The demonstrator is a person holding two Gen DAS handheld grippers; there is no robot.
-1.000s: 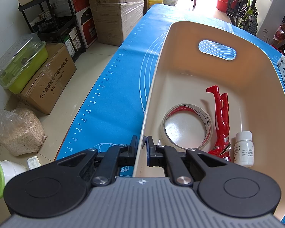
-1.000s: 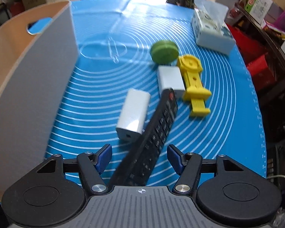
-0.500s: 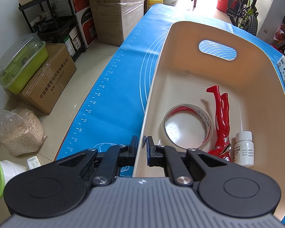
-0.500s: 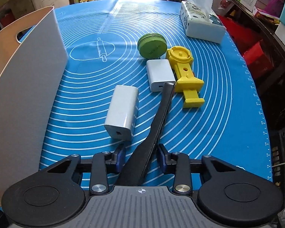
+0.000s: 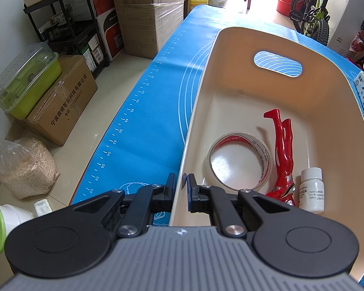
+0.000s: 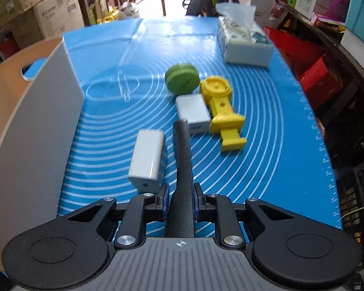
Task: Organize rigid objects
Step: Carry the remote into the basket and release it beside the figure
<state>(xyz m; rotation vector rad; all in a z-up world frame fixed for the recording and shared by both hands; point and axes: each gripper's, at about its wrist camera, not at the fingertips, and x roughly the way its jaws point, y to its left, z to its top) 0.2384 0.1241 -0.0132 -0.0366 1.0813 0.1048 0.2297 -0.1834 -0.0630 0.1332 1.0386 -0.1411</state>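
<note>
My left gripper (image 5: 181, 187) is shut on the near left wall of a cream bin (image 5: 199, 101). Inside lie a tape roll (image 5: 240, 161), a red figurine (image 5: 282, 150) and a white pill bottle (image 5: 311, 190). My right gripper (image 6: 180, 195) is shut on a black remote control (image 6: 183, 167), held edge-up above the blue mat (image 6: 267, 145). On the mat lie two white chargers (image 6: 148, 160) (image 6: 193, 111), a yellow plastic tool (image 6: 222, 111) and a green round tin (image 6: 182, 77). The bin's grey outer wall (image 6: 38, 140) stands to the left.
A tissue box (image 6: 245, 41) sits at the mat's far right. Cardboard boxes (image 5: 58, 99), a black shelf (image 5: 68, 24) and a grain bag (image 5: 24, 167) stand on the floor left of the table. A bicycle (image 5: 313, 12) stands beyond the far end.
My right gripper closed on the remote and lifted it, turning it onto its edge; the view tilted up and is blurred. The left gripper and bin have not moved.
</note>
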